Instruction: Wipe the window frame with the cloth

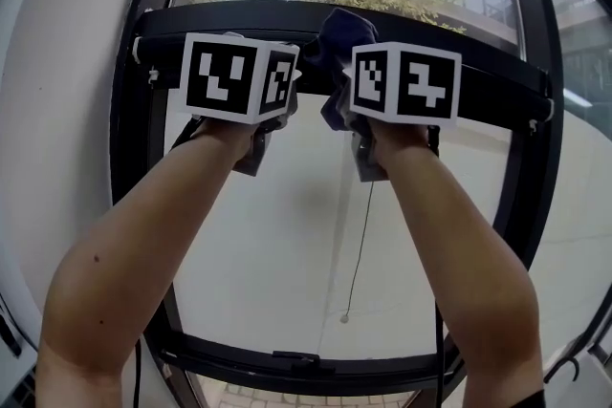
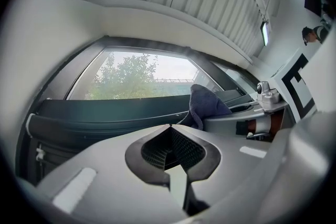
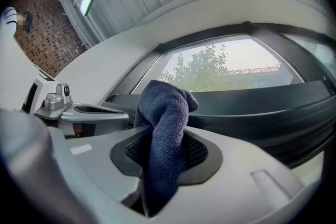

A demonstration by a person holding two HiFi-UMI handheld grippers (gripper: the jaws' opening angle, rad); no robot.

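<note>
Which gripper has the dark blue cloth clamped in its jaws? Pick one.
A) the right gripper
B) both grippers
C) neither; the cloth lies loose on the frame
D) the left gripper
A: in the right gripper view the cloth is pinched between the jaws of the right gripper, while the left gripper has its jaws together on nothing.

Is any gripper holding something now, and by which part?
The right gripper pinches the dark blue cloth at its middle; a bunched end sticks out past the jaws. The left gripper is shut, holding nothing.
</note>
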